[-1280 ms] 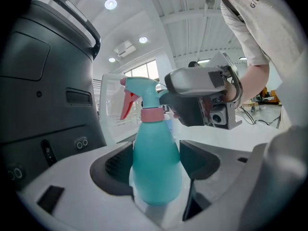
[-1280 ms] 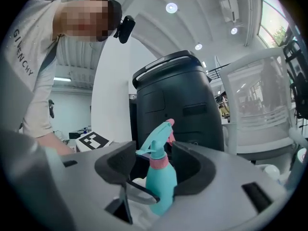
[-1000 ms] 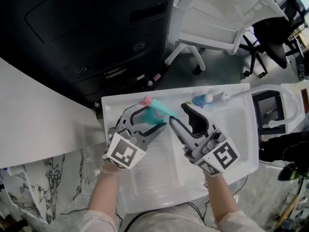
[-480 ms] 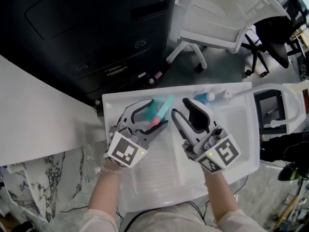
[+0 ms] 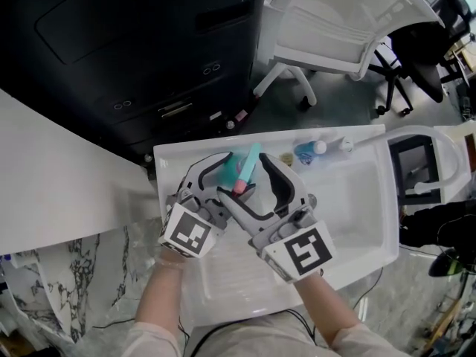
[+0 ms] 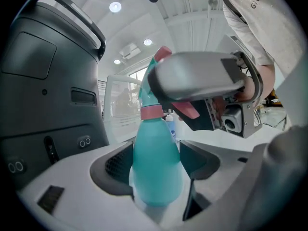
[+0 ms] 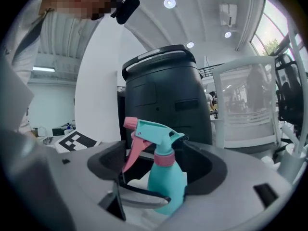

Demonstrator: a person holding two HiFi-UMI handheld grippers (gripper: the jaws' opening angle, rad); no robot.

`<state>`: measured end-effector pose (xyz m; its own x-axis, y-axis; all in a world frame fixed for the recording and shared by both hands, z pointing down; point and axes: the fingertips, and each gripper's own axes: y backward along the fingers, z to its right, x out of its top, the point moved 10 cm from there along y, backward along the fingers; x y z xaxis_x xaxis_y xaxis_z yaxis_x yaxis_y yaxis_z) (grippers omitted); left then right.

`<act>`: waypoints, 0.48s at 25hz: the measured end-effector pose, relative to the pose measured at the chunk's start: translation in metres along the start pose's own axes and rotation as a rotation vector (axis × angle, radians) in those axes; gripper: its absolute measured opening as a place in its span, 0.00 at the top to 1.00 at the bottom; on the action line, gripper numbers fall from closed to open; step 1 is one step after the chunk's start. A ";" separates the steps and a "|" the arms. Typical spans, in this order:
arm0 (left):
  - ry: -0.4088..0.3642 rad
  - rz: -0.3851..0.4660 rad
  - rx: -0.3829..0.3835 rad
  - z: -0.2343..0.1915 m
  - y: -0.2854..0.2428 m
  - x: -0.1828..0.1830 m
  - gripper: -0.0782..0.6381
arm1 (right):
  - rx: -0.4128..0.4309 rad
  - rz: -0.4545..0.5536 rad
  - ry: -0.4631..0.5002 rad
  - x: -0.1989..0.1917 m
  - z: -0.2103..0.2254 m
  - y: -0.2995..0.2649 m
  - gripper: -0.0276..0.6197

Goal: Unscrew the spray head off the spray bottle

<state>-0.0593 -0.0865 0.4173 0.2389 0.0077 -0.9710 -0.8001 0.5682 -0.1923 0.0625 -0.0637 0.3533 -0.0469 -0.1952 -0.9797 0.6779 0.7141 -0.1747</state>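
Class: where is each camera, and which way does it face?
Head view: on the head, looking down at the tray, forearms, left gripper, right gripper.
Left gripper view: on that gripper, along jaws shut on the spray bottle; right gripper beyond.
Right gripper view: likewise, jaws just opened astride the bottle; left gripper beyond.
Shared: the bottle.

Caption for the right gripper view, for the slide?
Right tongs, jaws just opened wide, bracket the teal spray bottle and its spray head; left tongs clamp the bottle's body.
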 end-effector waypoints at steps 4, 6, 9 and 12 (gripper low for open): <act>0.001 0.000 -0.004 0.000 -0.001 0.001 0.46 | 0.000 0.006 -0.010 -0.004 0.011 0.014 0.38; 0.003 0.003 -0.003 0.000 0.000 0.000 0.46 | -0.001 0.017 -0.013 -0.004 0.017 0.022 0.39; 0.004 0.006 -0.004 0.000 -0.001 -0.002 0.46 | -0.013 0.006 -0.040 -0.006 0.030 0.033 0.44; 0.007 -0.004 -0.008 0.001 -0.001 -0.002 0.46 | -0.053 0.000 -0.059 -0.008 0.047 0.042 0.55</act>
<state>-0.0585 -0.0864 0.4195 0.2384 -0.0006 -0.9712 -0.8034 0.5617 -0.1975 0.1255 -0.0635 0.3583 -0.0024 -0.2330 -0.9725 0.6382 0.7483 -0.1808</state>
